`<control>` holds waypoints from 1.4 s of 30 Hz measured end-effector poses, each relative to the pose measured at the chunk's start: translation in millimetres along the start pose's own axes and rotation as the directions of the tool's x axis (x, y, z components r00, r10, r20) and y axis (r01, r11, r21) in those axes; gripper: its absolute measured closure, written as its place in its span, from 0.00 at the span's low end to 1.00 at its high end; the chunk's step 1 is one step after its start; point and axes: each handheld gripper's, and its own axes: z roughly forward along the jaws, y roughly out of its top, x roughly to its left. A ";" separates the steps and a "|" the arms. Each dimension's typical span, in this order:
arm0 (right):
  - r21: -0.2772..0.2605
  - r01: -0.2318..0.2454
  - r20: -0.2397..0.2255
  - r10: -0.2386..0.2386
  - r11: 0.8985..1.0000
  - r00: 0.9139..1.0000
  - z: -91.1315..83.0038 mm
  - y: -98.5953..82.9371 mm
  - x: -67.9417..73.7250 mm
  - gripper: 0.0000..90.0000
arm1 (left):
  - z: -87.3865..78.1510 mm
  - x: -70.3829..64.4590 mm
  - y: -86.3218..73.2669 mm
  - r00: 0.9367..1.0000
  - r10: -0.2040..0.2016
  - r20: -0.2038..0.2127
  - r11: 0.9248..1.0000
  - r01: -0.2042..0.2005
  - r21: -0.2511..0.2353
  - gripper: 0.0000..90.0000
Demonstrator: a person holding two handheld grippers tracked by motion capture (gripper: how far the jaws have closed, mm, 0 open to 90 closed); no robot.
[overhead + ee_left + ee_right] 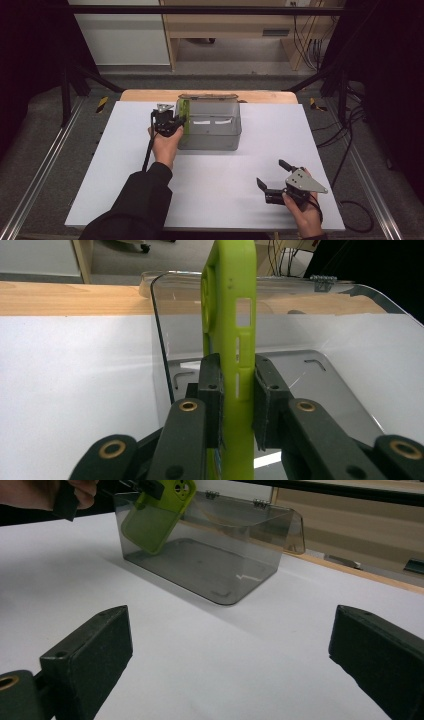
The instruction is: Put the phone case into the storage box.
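Black sleeve (137,205), black fingers (212,390), brass screws, grey plate (305,181)

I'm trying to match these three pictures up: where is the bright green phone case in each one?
High view: the green phone case sits left of centre, at the left wall of the clear box, held by the left gripper.
Left gripper view: it stands on edge in the middle, clamped between the jaws.
Right gripper view: top left, tilted at the box's end.
Shared landmark: the clear box.
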 end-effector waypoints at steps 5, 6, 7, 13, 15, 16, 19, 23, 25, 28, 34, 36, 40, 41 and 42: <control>0.001 -0.001 -0.001 0.001 1.000 1.000 0.0 0.0 0.0 0.04 | -0.3 0.3 -0.2 1.000 0.009 -0.007 1.000 -0.009 -0.001 0.86; 0.001 -0.001 -0.001 0.001 1.000 1.000 0.1 0.0 0.0 0.04 | -0.2 0.1 -0.2 1.000 0.014 -0.011 1.000 -0.014 -0.002 0.85; 0.002 -0.001 0.000 0.001 1.000 1.000 0.1 0.0 0.0 0.04 | -0.2 -0.4 -0.4 1.000 0.023 -0.016 1.000 -0.023 -0.004 0.85; 0.003 -0.002 -0.001 0.002 1.000 1.000 0.2 -0.1 0.1 0.04 | -0.5 0.0 -0.9 1.000 0.021 -0.020 1.000 -0.021 -0.005 0.85; 0.003 -0.002 -0.001 0.002 1.000 1.000 0.2 -0.2 0.0 0.04 | -0.4 0.3 -0.9 1.000 0.017 -0.021 1.000 -0.017 -0.005 0.85; 0.003 -0.002 -0.001 0.002 1.000 1.000 0.2 -0.2 0.0 0.04 | -0.4 0.3 -0.8 1.000 0.016 -0.023 1.000 -0.016 -0.005 0.85; 0.004 -0.003 -0.003 0.003 1.000 1.000 0.3 -0.2 0.2 0.04 | -0.2 0.8 -0.7 1.000 0.012 -0.027 1.000 -0.012 -0.006 0.84; 0.002 -0.004 -0.003 0.004 1.000 1.000 0.5 -0.3 0.0 0.04 | 0.0 1.4 -0.7 1.000 0.006 -0.024 1.000 -0.006 -0.006 0.85; 0.003 -0.004 -0.004 0.004 1.000 1.000 0.5 -0.3 -0.1 0.04 | 0.0 1.4 -0.6 1.000 0.005 -0.020 1.000 -0.005 -0.005 0.85; 0.004 -0.005 -0.005 0.005 1.000 1.000 0.6 -0.3 0.1 0.04 | -0.4 1.5 -0.4 1.000 0.003 -0.019 1.000 -0.003 -0.003 0.86; 0.005 -0.006 -0.004 0.006 1.000 1.000 0.6 -0.4 0.1 0.04 | -0.5 2.0 -0.2 1.000 -0.012 -0.005 1.000 0.012 0.000 0.86; 0.004 -0.005 -0.004 0.005 1.000 1.000 0.7 -0.4 0.0 0.04 | -0.5 2.3 -0.1 1.000 -0.016 -0.003 1.000 0.016 -0.001 0.86; 0.004 -0.006 -0.006 0.006 1.000 1.000 0.6 -0.4 0.2 0.05 | -0.9 2.4 0.1 1.000 -0.018 0.001 1.000 0.018 0.004 0.86; 0.005 -0.006 -0.006 0.006 1.000 1.000 0.7 -0.4 0.2 0.05 | -1.1 2.7 0.3 1.000 -0.018 0.000 1.000 0.018 0.006 0.86; 0.005 -0.006 -0.005 0.006 1.000 1.000 0.9 -0.4 0.1 0.04 | -1.1 3.0 0.4 1.000 -0.018 -0.001 1.000 0.018 0.007 0.86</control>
